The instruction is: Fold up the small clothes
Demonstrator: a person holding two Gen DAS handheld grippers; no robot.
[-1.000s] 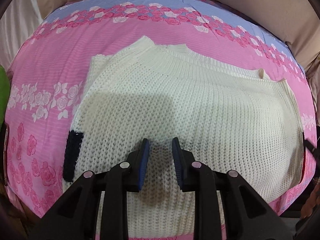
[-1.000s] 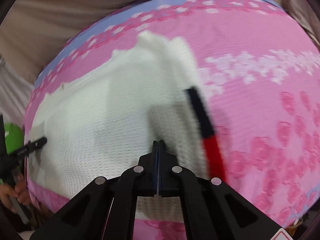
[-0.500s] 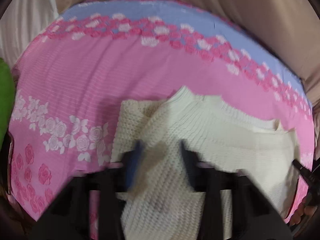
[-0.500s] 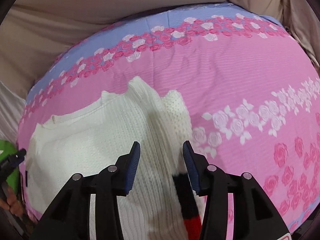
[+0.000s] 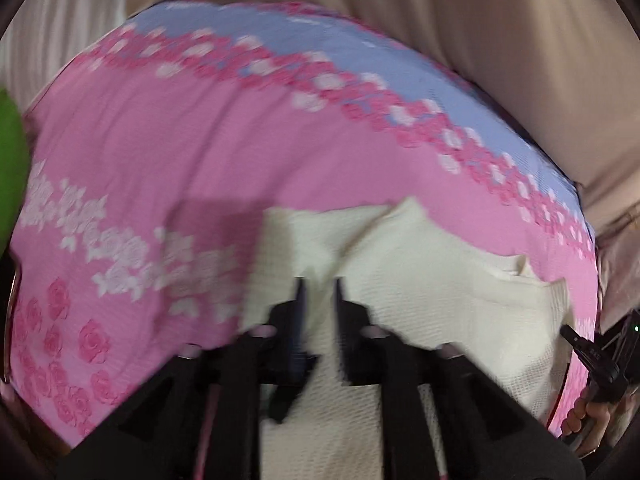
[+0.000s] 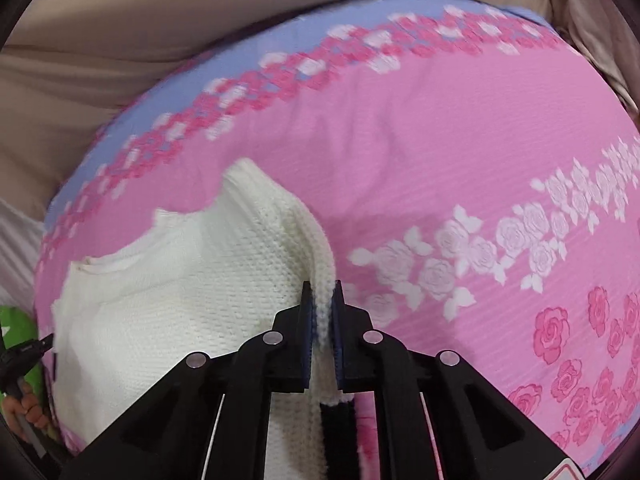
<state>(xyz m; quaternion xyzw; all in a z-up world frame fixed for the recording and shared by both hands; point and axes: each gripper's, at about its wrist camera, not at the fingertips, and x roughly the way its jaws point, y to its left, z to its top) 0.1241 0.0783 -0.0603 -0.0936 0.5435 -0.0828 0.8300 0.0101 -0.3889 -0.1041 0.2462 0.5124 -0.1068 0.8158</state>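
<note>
**Sleeve pinched on the right, left jaws parted over the knit**

Cream sweater spread on the pink rose-print sheet, toward the sheet's near edge, neckline pointing at the far blue border. Beige fabric beyond that border.

Right gripper: jaws just drawn in, now clamped on the sweater's right sleeve, a ridge of knit standing up between the blue pads. Dark cuff hanging just below the pads, against the sheet.

Left gripper: jaws just widened, now standing apart over the sweater's left shoulder area. Knit visible in the gap, pads not pressing on it as far as the motion blur allows. Sweater lying flat beneath, folded sleeve at its left side.

Green object at the sheet's left edge. Fingers of a hand on the left gripper's handle at the sheet's near left corner.
</note>
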